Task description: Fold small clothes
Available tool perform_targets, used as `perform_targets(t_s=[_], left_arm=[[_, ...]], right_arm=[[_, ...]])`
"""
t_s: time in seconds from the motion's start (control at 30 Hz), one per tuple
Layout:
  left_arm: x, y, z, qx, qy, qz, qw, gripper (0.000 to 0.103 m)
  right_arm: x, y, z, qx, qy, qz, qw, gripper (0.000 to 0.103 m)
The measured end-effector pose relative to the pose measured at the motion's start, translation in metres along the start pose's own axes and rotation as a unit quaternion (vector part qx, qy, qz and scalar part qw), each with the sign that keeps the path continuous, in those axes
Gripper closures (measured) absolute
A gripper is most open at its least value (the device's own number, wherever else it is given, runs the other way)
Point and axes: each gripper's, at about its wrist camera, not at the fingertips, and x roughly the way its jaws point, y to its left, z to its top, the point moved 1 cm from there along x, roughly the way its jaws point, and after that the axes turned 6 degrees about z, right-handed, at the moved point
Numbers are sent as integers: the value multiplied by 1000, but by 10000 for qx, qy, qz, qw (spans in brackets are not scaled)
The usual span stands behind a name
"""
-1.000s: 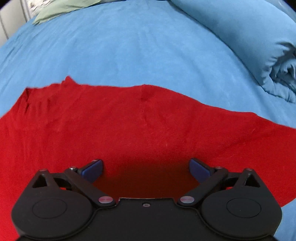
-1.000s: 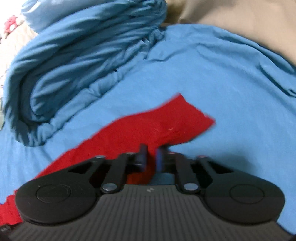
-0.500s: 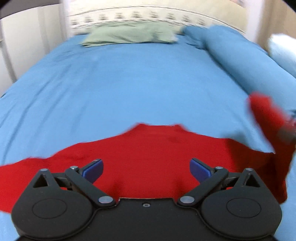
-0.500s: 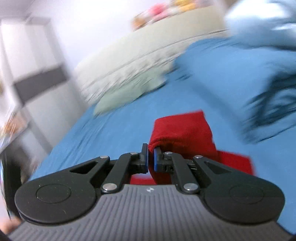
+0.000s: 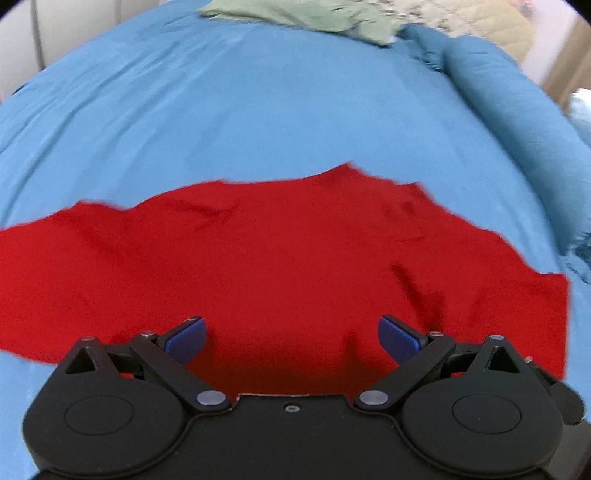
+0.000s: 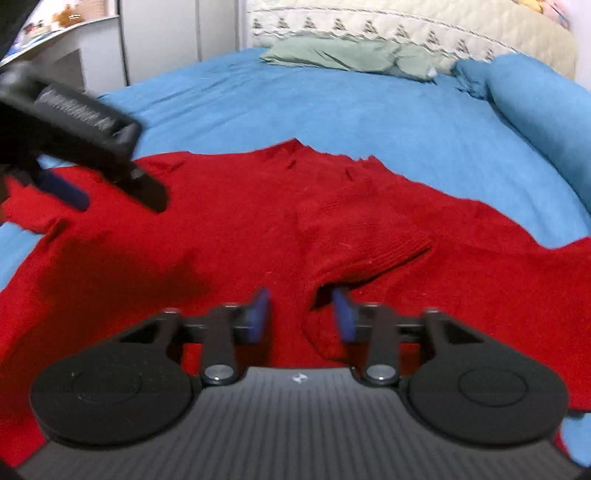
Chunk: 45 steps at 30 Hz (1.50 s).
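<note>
A red knitted sweater (image 5: pixel 280 258) lies spread on the blue bed sheet (image 5: pixel 258 103). In the right wrist view the sweater (image 6: pixel 240 229) has one sleeve (image 6: pixel 362 240) folded over its body, cuff lying on top. My left gripper (image 5: pixel 293 338) is open and empty, low over the sweater's near part. It also shows in the right wrist view (image 6: pixel 85 184) at the upper left, above the sweater. My right gripper (image 6: pixel 301 314) is open, with the base of the folded sleeve lying between its fingers.
A rolled blue duvet (image 6: pixel 539 107) runs along the right side of the bed. A green pillow (image 6: pixel 351 55) lies at the head by the cream headboard (image 6: pixel 424 26). White furniture (image 6: pixel 110 44) stands at the left.
My right gripper carried the sleeve over the sweater's body, laid it down and opened. My left gripper stayed open, and its view shifted over the sweater.
</note>
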Motion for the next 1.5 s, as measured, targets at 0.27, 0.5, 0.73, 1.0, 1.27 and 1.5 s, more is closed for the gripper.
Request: perform_targets(t_s=[0.27,0.5,0.73,1.0,1.27,1.5], left_arm=[[1,-107,-4,1568,-117,-273,9872,2],[45,-151,-37,2907,-324,285,9558,15],[59,-153,-18,2317,-881,680,9664,17],[56,-87,-14,447,-526,95,9976,23],[40,-48,-28,-1010,-572,-394,9925,27],[51,-67,-26,-536,-475,-685,9951,22]], right_arm=[[-59,-39,-20,221,112,-197,9995,35],[-81,-68,-51,519,207,-303,9980,34],[-72,-80,-59,678,251,-298,9969,34],[-63,-84,-52,781,225,-264,9963,33],[-60,-91,-51,838,230,-261,9959,31],[-59,-89,-49,837,246,-302,9957,29]])
